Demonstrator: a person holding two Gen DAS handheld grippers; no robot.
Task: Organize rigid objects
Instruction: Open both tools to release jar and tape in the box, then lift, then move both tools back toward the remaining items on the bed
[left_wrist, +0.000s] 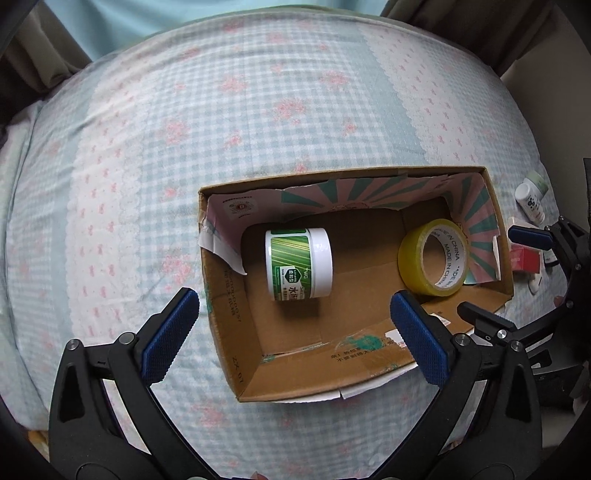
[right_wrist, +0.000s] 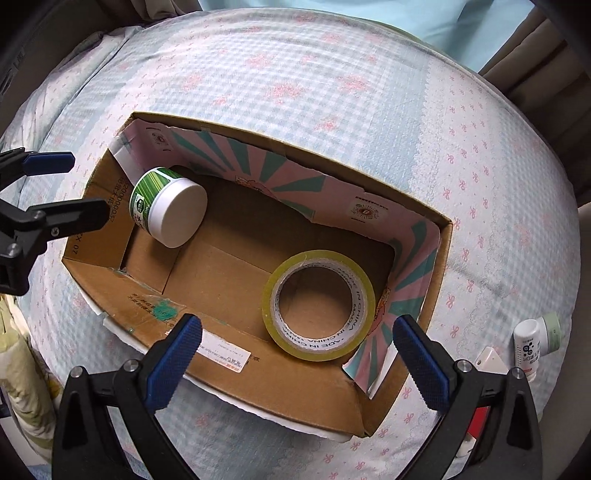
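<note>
Brown box (left_wrist: 236, 365) — pink-and-teal rays lining its walls. Inside it, a white jar (left_wrist: 298, 263) with green striped label and yellow tape (left_wrist: 433, 257). Beneath the box, blue-checked sheet (left_wrist: 221, 122) with pink flowers — perhaps bows too.

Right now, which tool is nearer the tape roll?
Right. The right tool hangs open just above the tape roll; the left tool hangs open over the box's other end.
</note>
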